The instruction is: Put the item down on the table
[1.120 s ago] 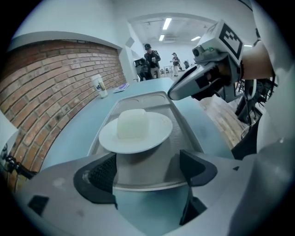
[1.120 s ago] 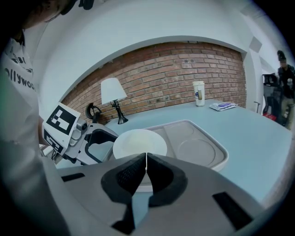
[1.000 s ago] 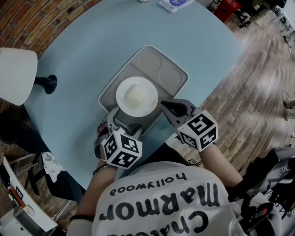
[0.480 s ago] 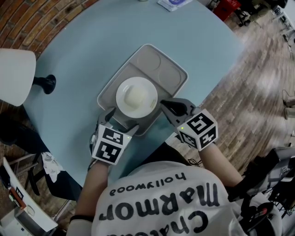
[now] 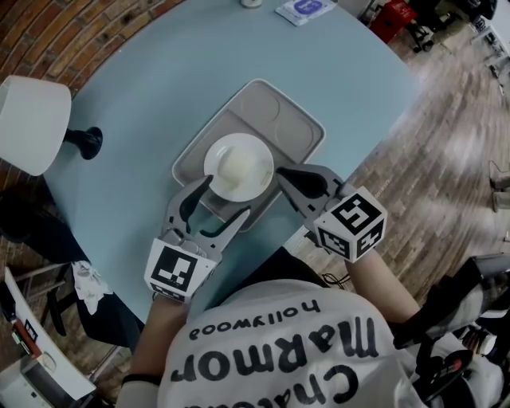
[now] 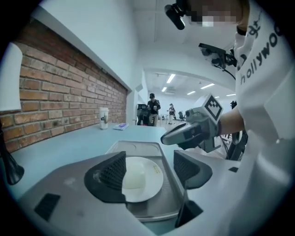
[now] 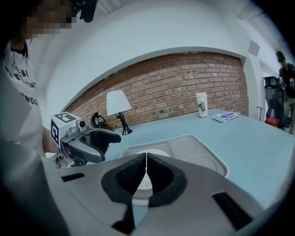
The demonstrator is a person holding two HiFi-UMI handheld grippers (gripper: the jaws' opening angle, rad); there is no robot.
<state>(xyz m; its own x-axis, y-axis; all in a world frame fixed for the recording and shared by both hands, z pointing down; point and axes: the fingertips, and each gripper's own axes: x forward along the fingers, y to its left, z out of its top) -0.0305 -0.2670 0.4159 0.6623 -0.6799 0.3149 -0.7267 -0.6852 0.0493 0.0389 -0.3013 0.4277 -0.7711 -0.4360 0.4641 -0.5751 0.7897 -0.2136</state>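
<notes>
A grey compartment tray (image 5: pixel 275 119) rests on the pale blue table (image 5: pixel 135 88). In its near compartment sits a white plate (image 5: pixel 256 171) with a pale lump of food (image 5: pixel 235 166). My left gripper (image 5: pixel 227 198) is open just off the tray's near corner, with its fingers apart and nothing between them. In the left gripper view the plate (image 6: pixel 154 177) shows between the spread jaws of this gripper (image 6: pixel 150 168). My right gripper (image 5: pixel 280 173) is shut on the tray's near right rim. In the right gripper view its jaws (image 7: pixel 146 168) meet on a thin pale edge, with the tray (image 7: pixel 198 147) beyond.
A table lamp with a white shade (image 5: pixel 32 123) and a dark base (image 5: pixel 84 142) stands at the table's left. A cup (image 7: pixel 201 105) and a blue packet (image 5: pixel 304 8) lie at the far side. The table's right edge drops to the wooden floor (image 5: pixel 446 151).
My left gripper has let go of the tray's near corner, opened and drawn back toward the person. The right gripper and the tray have stayed nearly still.
</notes>
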